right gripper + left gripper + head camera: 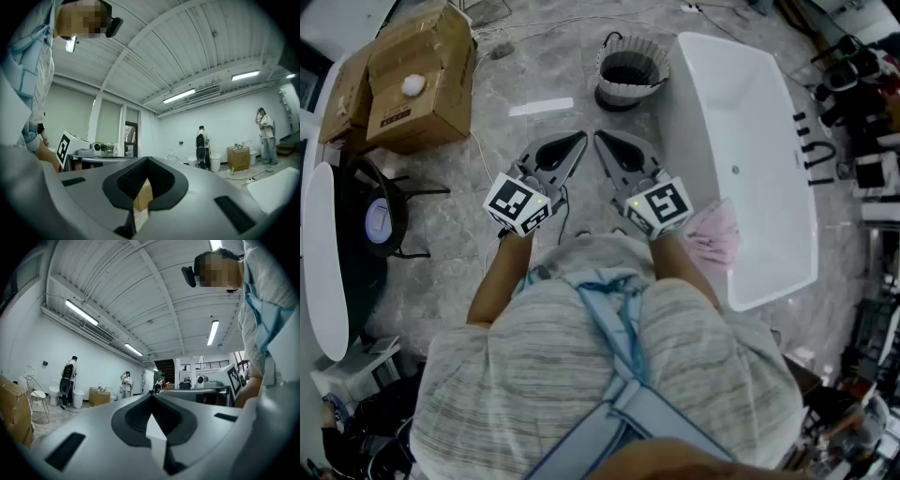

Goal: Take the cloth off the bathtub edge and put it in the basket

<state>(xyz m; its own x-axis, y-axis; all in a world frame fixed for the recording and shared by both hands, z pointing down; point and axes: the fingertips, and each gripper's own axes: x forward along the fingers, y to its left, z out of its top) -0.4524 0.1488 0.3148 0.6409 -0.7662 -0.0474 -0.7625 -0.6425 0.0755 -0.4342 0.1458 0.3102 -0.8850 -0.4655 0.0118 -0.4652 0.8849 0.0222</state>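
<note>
A pink cloth (pixel 714 234) hangs over the near left edge of the white bathtub (pixel 773 103). The round dark basket (pixel 630 71) with a pleated white wall stands on the floor left of the tub's far end. Both grippers are held side by side in front of the person's chest, tips pointing forward. My left gripper (pixel 579 141) is shut and empty, left of the cloth. My right gripper (pixel 600 140) is shut and empty too, its marker cube close beside the cloth. The left gripper (pixel 151 395) and right gripper (pixel 148 160) views show jaws closed, aimed across the room.
A cardboard box (pixel 417 80) sits at the far left on the marble floor. A black-framed chair (pixel 380 220) and a white oval thing (pixel 321 262) stand at the left edge. Dark equipment (pixel 862 141) crowds the right of the tub. Several people (pixel 70 380) stand by the far wall.
</note>
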